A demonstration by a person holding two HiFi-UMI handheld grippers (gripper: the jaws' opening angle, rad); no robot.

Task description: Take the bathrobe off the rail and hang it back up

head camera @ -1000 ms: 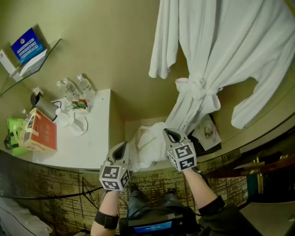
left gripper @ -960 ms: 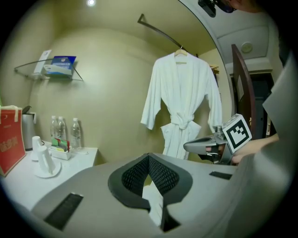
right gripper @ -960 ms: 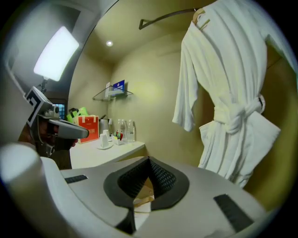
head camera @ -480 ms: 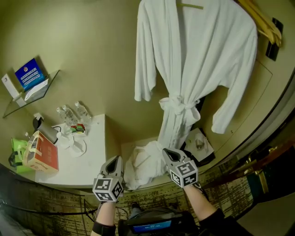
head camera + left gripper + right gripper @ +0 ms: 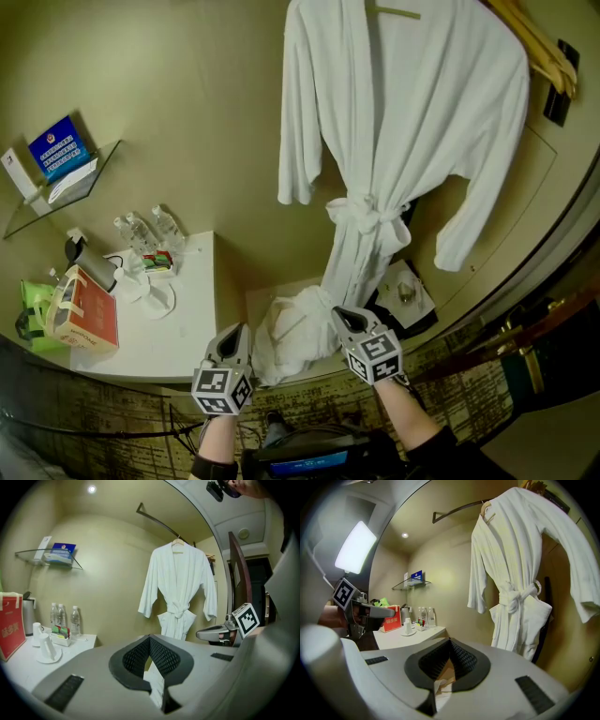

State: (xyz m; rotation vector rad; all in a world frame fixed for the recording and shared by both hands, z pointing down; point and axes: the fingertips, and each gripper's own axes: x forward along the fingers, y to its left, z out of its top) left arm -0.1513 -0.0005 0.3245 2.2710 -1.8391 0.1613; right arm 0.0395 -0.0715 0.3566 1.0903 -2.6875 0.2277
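The left gripper (image 5: 238, 330) and the right gripper (image 5: 340, 315) are both clenched shut on nothing, held side by side with a gap between them. The bathrobe (image 5: 403, 122) hangs on a hanger (image 5: 178, 541) from the rail (image 5: 159, 521), up ahead of both grippers and nearer the right one, its belt knotted, untouched. A heap of white cloth (image 5: 295, 323) lies just beyond the tips, and a white counter (image 5: 187, 309) stands to the left gripper's left.
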